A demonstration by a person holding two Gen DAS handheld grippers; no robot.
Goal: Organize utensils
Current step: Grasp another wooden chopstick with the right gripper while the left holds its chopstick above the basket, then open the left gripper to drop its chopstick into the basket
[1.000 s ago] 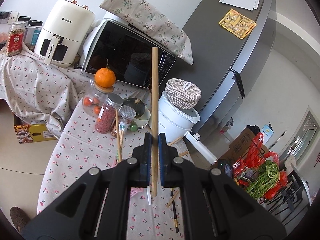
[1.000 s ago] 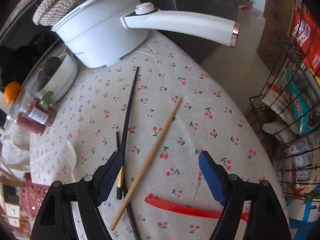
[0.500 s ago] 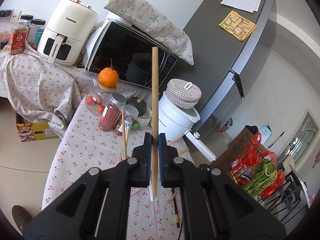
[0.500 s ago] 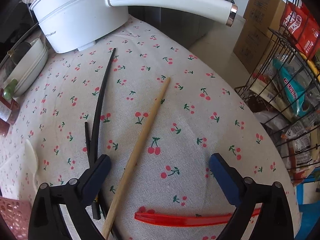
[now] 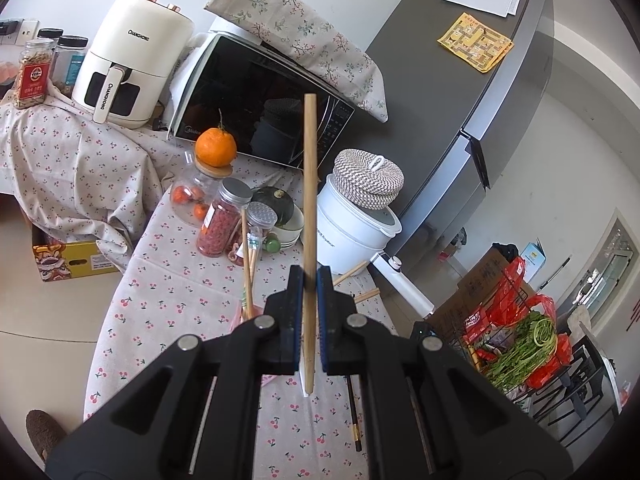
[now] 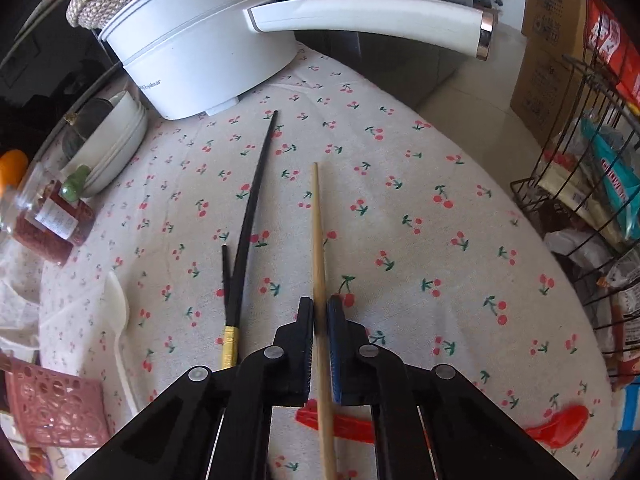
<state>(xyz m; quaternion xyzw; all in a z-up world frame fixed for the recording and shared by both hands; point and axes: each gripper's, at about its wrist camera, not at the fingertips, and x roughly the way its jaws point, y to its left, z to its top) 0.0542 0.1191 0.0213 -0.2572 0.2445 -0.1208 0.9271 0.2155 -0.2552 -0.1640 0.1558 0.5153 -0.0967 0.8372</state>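
Right wrist view first: a pale wooden chopstick (image 6: pixel 318 240) lies lengthwise on the cherry-print tabletop (image 6: pixel 440 240), slim, round and plain, its far tip aimed toward the white pot (image 6: pixel 192 60). Just to its left rest two black chopsticks (image 6: pixel 250 216), one with a gold band near the end. A white spoon (image 6: pixel 118 312) sits further left, beside a pink perforated basket (image 6: pixel 52 404) at the edge. A red spoon (image 6: pixel 556 426) lies close under the tool, its handle crossing beneath the wooden stick. The pot's long white handle (image 6: pixel 368 16) juts out overhead, and a wire rack (image 6: pixel 592 200) of packets stands off the tabletop's right side.

The right gripper (image 6: pixel 320 312) has just snapped its jaws together, and they now pinch that wooden chopstick near its middle, the stick running straight between the blue pads.

Over on the left wrist view, the left gripper (image 5: pixel 310 280) is clamped on a second wooden chopstick (image 5: pixel 309 184), held upright above the tabletop, its top end against the dark microwave (image 5: pixel 260 100). Below it stand jars (image 5: pixel 218 224), an orange (image 5: pixel 215 147) on a lid, and more sticks (image 5: pixel 248 264) rising out of the pink basket.
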